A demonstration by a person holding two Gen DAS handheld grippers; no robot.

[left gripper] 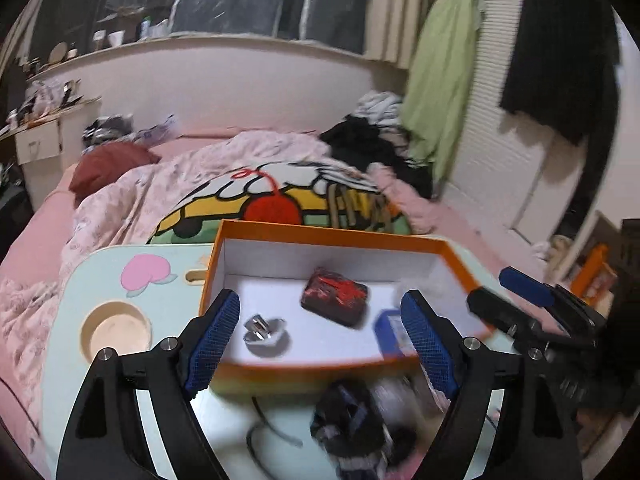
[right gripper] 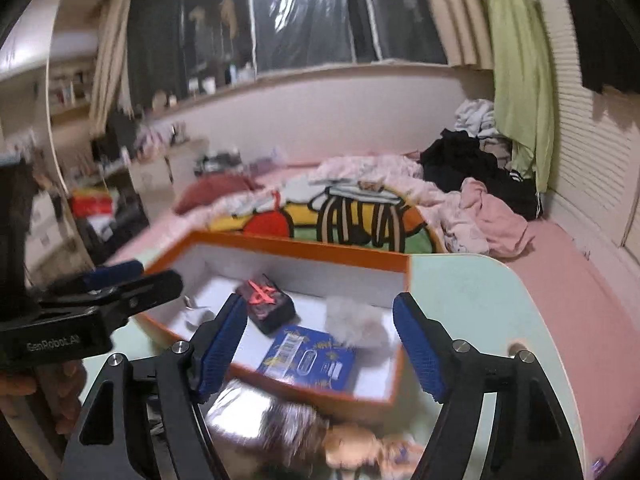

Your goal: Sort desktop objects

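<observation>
The orange box [right gripper: 280,246] sits on the pale green table [right gripper: 472,292], and everything here is told from that box. The left gripper [left gripper: 320,334] hangs over the near wall of the box with its two blue fingers wide apart and nothing between them. The right gripper [right gripper: 320,344] hangs over the same near wall, and its fingers are wide apart and empty too. Some things could go wrong from here. Both grippers are close together over the box, so they may bump each other if both reach at once. A gripper that dips too low could hit the near wall and push the light box along the table. The things outside the box, just in front of its near wall, look blurry, so a grab there could miss or pinch two things at once. Inside the box lies a dark packet with red marks [left gripper: 335,297] near the middle, a small shiny metal thing [left gripper: 262,330] toward the left corner, a blue card pack [right gripper: 306,358] close to the near wall, and a white fluffy lump [right gripper: 352,322] by the right wall. In front of the box lie a dark bundle [left gripper: 352,424], a black cord [left gripper: 260,428] and a shiny foil-like bag [right gripper: 244,412].
</observation>
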